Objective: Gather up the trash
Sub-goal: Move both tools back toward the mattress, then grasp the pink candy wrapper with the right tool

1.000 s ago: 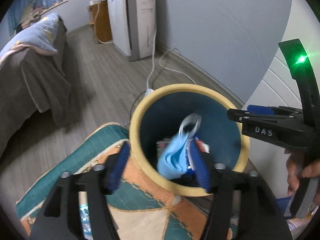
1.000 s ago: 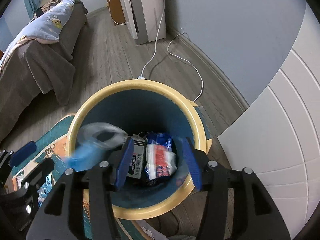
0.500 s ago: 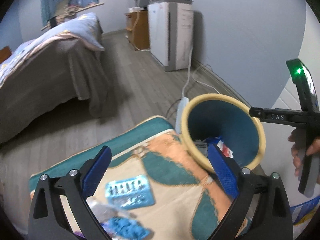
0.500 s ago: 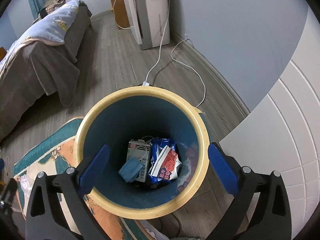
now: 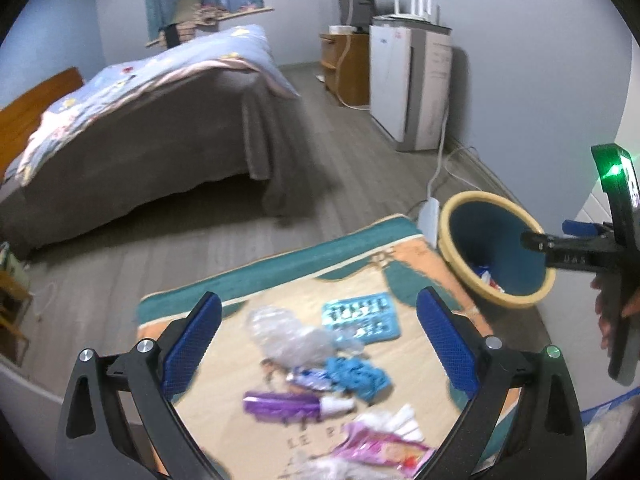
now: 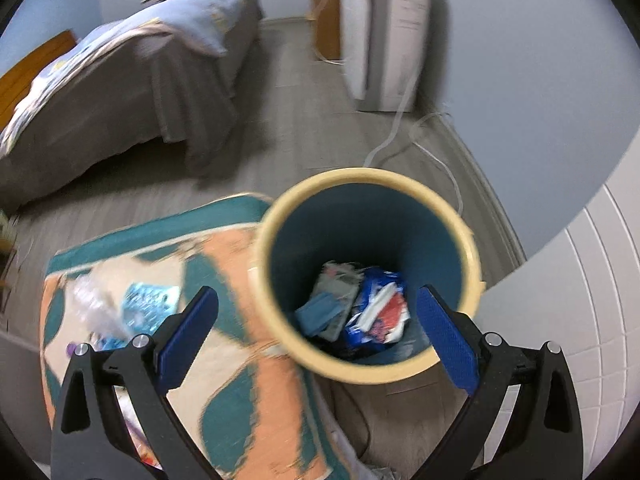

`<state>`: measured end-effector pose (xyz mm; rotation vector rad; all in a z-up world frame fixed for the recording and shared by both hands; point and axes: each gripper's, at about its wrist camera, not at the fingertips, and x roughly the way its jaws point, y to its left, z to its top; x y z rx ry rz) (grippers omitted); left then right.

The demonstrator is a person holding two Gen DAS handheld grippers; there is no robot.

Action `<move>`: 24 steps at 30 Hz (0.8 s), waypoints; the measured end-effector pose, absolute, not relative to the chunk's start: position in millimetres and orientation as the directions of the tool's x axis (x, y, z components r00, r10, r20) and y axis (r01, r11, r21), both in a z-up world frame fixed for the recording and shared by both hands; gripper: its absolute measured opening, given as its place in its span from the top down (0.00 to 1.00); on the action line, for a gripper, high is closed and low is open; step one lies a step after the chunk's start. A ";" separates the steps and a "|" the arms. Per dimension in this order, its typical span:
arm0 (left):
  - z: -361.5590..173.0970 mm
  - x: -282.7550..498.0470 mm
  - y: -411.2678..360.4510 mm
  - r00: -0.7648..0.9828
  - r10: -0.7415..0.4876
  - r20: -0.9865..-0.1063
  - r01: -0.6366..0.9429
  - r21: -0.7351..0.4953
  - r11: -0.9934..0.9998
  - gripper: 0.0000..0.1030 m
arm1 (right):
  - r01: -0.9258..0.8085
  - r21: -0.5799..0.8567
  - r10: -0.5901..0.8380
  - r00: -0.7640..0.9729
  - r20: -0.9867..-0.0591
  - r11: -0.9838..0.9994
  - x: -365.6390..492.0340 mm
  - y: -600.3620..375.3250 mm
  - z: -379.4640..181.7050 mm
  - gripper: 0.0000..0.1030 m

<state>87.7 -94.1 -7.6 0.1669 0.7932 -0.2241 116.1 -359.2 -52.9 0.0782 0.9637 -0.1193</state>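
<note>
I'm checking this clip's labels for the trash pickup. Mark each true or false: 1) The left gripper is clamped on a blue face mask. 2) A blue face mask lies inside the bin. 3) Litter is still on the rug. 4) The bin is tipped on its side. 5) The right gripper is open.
1) False. The left gripper is open and holds nothing.
2) True. The blue face mask lies in the bin beside a red, white and blue wrapper.
3) True. A purple wrapper, a crumpled blue piece and a blue blister pack lie on the rug.
4) False. The bin stands upright, mouth up.
5) True. The right gripper is open and holds nothing.
</note>
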 end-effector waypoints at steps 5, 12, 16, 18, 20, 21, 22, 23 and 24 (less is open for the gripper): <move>2.0 70.5 -66.5 0.691 -0.119 -0.713 0.219 0.050 0.974 0.06 | 0.050 -0.015 -0.042 0.621 -0.783 0.999 96.6 -315.6 -37.1 0.06; -1.8 43.3 -33.1 0.698 -0.102 -0.708 0.172 0.028 0.985 0.05 | -0.071 -0.022 0.026 0.611 -0.791 0.997 74.7 -253.5 -47.2 0.06; -26.7 33.0 -14.3 0.685 -0.088 -0.723 0.131 0.003 0.991 0.05 | -0.140 -0.019 0.066 0.576 -0.815 0.990 63.1 -220.0 -64.1 0.06; -39.0 33.2 -5.4 0.666 -0.051 -0.744 0.102 0.023 0.995 0.05 | -0.164 -0.033 0.065 0.554 -0.830 0.986 60.4 -207.6 -75.1 0.06; -48.0 36.3 4.3 0.642 -0.051 -0.765 0.079 0.000 0.997 0.05 | -0.183 -0.049 0.056 0.528 -0.847 0.982 57.6 -197.0 -86.8 0.06; -49.1 36.7 7.9 0.641 -0.056 -0.765 0.077 -0.008 0.997 0.05 | -0.192 -0.043 0.062 0.511 -0.857 0.981 56.3 -191.1 -93.0 0.06; -51.8 38.1 12.3 0.638 -0.046 -0.769 0.066 -0.005 0.998 0.05 | -0.199 -0.037 0.069 0.499 -0.864 0.979 54.5 -187.3 -97.8 0.06; -53.6 39.6 16.2 0.634 -0.034 -0.773 0.053 0.000 0.999 0.05 | -0.208 -0.034 0.074 0.488 -0.870 0.977 53.4 -183.3 -102.3 0.06; -55.0 40.8 19.8 0.632 -0.029 -0.774 0.045 -0.001 0.999 0.05 | -0.220 -0.036 0.075 0.474 -0.877 0.975 51.9 -178.0 -108.6 0.06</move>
